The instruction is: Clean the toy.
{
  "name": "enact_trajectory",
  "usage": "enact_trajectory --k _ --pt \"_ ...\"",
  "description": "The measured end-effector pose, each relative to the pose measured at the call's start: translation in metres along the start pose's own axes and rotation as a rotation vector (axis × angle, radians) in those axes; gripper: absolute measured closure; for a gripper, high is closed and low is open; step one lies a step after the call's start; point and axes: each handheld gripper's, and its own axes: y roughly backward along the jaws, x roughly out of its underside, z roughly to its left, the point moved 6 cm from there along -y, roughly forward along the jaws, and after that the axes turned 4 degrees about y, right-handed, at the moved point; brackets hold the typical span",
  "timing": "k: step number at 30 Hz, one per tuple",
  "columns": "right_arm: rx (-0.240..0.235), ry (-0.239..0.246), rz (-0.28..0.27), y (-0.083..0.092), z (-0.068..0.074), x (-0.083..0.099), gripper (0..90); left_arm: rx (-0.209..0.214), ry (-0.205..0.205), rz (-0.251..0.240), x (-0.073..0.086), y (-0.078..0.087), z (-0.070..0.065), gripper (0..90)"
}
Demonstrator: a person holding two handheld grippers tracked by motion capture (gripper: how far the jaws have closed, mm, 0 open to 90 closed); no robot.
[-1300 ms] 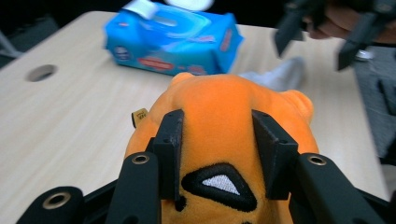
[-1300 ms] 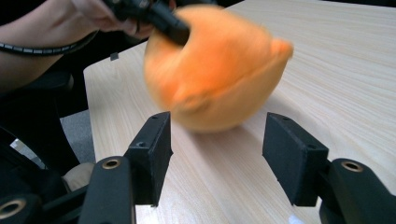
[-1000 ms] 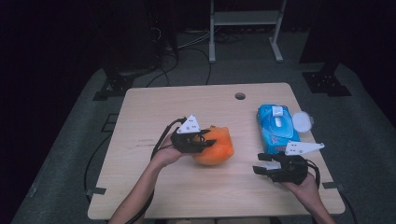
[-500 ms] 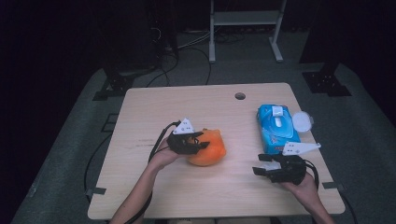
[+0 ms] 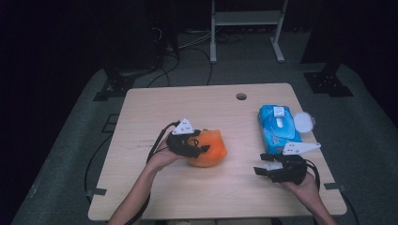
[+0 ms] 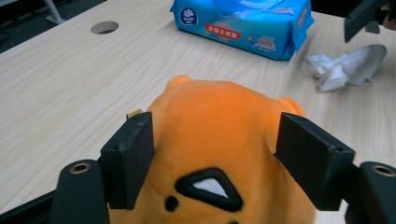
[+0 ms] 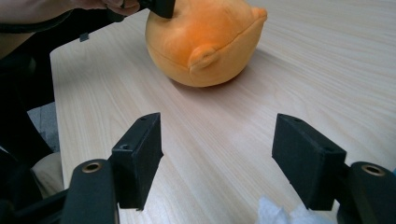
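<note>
My left gripper point(image 5: 199, 146) sits at the left of the light wooden table point(image 5: 155, 108), up against the round orange plush toy point(image 5: 210, 149) near the table's middle. In the left gripper view its two black jaws stand on either side of the toy point(image 6: 219, 135), which bulges up between them with a black-and-white stitched patch facing the camera. The jaws have just been opening; the left one looks to be touching the plush, while a thin gap shows at the right one, so I cannot tell whether they truly press on it. The toy rests on the tabletop.

Further right, my right gripper point(image 5: 263, 169) hovers near the front right corner of the table, held in my right hand point(image 5: 305, 183). In the right gripper view its jaws are spread wide with bare wood point(image 7: 224, 140) between them, gripping nothing. A crumpled white tissue point(image 7: 280, 215) lies just below them at the frame's bottom edge; the same tissue point(image 6: 348, 67) shows in the left gripper view.

Behind that gripper lies the blue soft pack of wet wipes point(image 5: 277, 127), flat on the table, with a round white lid point(image 5: 303, 122) just beside its right edge.
</note>
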Motion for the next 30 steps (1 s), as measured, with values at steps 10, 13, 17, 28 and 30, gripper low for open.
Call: enact_trajectory --k 10,13,17,28,30 --pt "0.001 0.007 0.018 -0.004 0.003 0.003 31.5 0.007 -0.001 -0.011 -0.001 0.015 -0.006 22.5" --pt "0.003 0.006 0.022 -0.005 0.003 0.003 31.2 0.005 0.007 -0.017 0.001 0.022 -0.007 21.2" --pt "0.005 0.01 0.027 -0.007 0.002 0.003 30.9 0.005 0.014 -0.023 0.005 0.029 -0.008 20.2" --pt "0.003 0.0 0.028 -0.006 0.002 0.004 30.8 0.0 0.026 -0.029 0.014 0.041 -0.01 19.3" --pt "0.004 -0.001 0.027 -0.006 0.002 0.004 30.8 -0.001 0.031 -0.027 0.016 0.043 -0.011 19.3"
